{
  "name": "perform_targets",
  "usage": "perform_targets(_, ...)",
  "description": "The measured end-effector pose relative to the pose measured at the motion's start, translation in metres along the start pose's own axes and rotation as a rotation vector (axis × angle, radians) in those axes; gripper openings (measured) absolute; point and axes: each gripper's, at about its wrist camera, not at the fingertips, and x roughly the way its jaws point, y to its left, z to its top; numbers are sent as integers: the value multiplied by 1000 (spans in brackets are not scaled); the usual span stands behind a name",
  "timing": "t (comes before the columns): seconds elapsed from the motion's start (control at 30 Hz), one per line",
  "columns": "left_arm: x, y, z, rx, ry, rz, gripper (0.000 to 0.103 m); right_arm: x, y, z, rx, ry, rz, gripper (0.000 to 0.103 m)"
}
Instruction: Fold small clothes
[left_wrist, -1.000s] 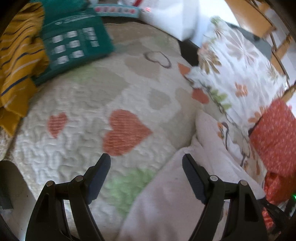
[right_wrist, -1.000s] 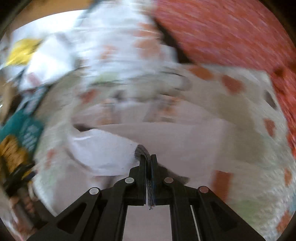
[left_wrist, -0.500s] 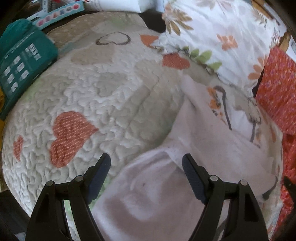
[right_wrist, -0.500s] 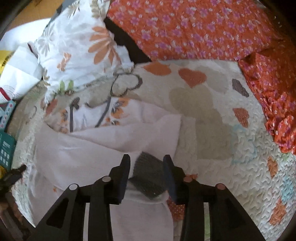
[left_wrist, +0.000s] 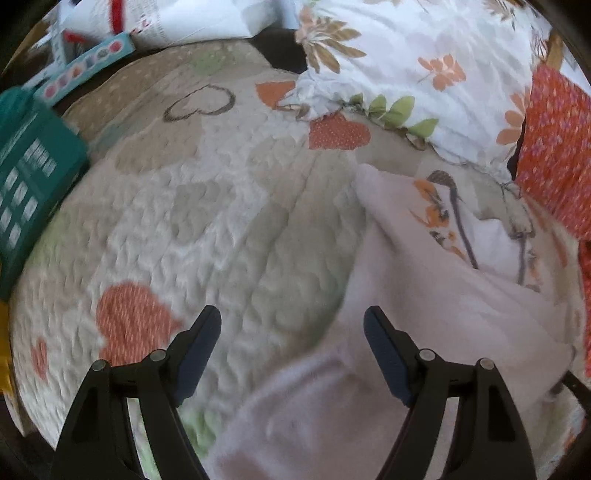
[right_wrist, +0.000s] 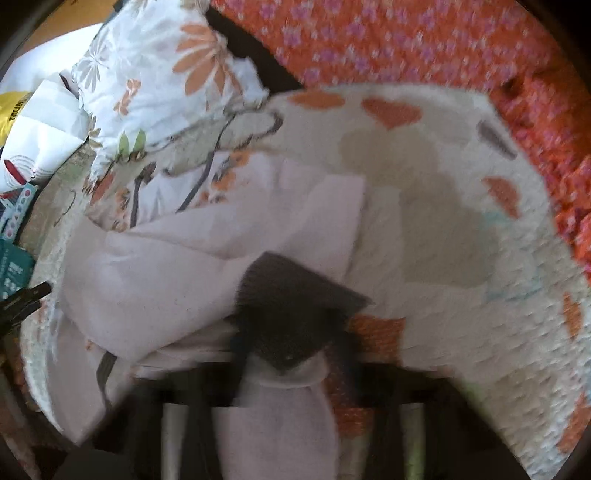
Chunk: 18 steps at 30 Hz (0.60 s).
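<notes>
A pale pink garment lies crumpled on the heart-patterned quilt. My left gripper hovers open just above the quilt. Its right finger is over the pink cloth's edge and nothing is pinched. In the right wrist view the same pink garment ends in a dark grey cuff. My right gripper is heavily blurred, low over that cuff, and the cuff sits between its fingers. It reads as shut on the cuff.
A white flowered pillow and orange flowered cloth border the quilt at the far side. A teal pack lies at the left. A white printed garment lies partly under the pink one.
The left gripper swept sideways and rolled, staying open. The right gripper let go of the cuff, opened around it, then sank onto it again.
</notes>
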Motion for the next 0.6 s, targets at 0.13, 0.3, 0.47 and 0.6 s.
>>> perform_targets(0.13,12,-11,16,93,-47,13,79,-39,10,9,6,-58,208,2)
perform_targets(0.3,37,-44,23,247,-35,25,79,-70,-1,19,1,-141,65,2)
perform_targets(0.47,48,-55,33,215,29,-80,7,-56,-20,1,35,-98,-40,2)
perform_targets(0.6,45,-29,46,69,-13,32,0,-48,-34,-9,78,-72,-18,2)
